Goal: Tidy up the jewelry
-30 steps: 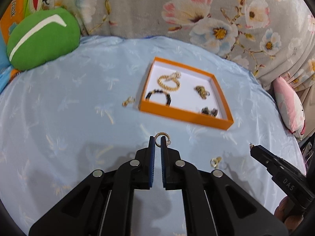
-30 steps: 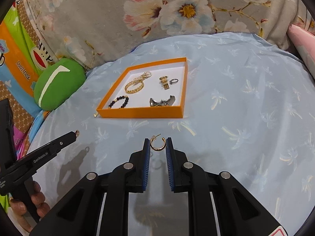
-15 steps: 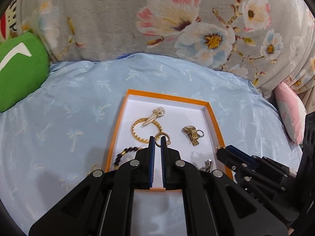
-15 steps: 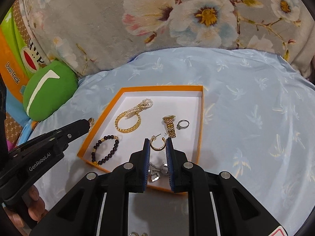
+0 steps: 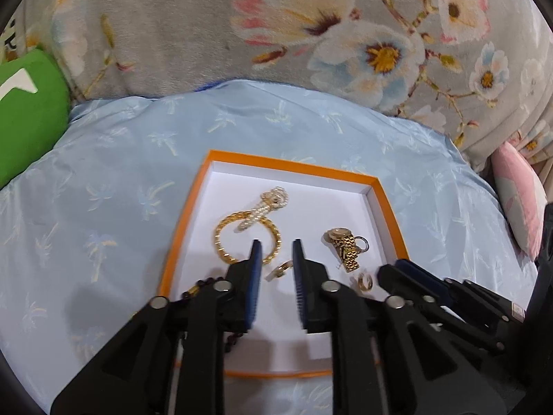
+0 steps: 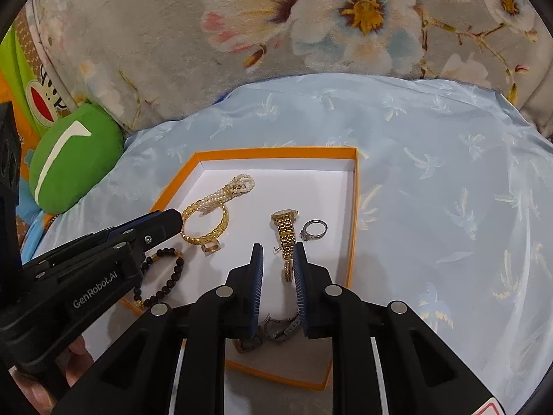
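Left gripper: jaws opening, nothing pinched; a gold ring lies on the tray floor between them.
Right gripper: jaws opening too, empty; its gold earring sits by the watch.
Done: bangle, beads, silver ring all in the tray.
Left: probably little, since no loose piece shows on the bed.
Hidden: near tray corner behind the grippers; a grey piece there, maybe a second watch.
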Available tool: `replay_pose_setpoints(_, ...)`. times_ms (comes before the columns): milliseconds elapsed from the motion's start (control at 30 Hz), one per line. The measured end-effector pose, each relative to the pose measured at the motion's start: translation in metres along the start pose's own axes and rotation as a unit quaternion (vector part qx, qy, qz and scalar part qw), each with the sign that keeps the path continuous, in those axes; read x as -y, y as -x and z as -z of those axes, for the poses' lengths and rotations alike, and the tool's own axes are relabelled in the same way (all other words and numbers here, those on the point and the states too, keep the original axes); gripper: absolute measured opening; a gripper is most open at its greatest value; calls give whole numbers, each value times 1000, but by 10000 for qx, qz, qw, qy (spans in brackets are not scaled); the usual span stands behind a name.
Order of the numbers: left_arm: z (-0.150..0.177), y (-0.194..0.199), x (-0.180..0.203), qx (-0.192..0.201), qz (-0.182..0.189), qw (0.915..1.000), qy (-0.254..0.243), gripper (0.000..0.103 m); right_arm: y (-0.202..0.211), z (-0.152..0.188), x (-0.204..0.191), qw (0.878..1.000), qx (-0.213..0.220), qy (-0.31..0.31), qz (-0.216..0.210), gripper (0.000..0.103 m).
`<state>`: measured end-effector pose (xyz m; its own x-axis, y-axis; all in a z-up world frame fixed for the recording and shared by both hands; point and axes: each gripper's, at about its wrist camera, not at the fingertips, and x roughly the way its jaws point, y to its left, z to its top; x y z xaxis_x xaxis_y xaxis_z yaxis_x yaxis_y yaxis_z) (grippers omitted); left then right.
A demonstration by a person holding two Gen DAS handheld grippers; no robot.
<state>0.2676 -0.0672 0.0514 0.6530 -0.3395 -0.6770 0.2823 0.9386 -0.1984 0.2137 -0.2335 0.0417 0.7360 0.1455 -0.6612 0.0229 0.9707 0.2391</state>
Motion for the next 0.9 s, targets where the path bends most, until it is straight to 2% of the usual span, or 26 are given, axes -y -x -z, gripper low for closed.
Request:
replay_pose_setpoints(200, 21, 55, -29, 186, -152, 9996, 144, 22, 57, 35, 5, 9998, 107, -173, -90, 20)
replay_pose_setpoints(367, 68, 97, -57, 55, -352, 9989, 302, 23, 88, 86, 6, 9994, -106, -314, -68, 24)
replay_pose_setpoints(433, 92, 109, -64, -41, -479, 9984, 308, 23, 92, 101, 5, 9989, -229, -388, -87, 24)
replay_pose_setpoints(600, 134, 120, -69, -321, -460, 9976, 411, 23, 87, 125, -7, 9983, -444, -386, -30, 24)
replay_pose_setpoints(767, 153, 125, -66, -439, -382, 9976, 366, 23, 79, 128, -29, 9986, -508, -104, 86, 25)
replay_pose_setpoints(900, 159, 126, -64, -468, -333, 9976, 377, 23, 73, 128, -40, 9983, -557, -7, 155, 32)
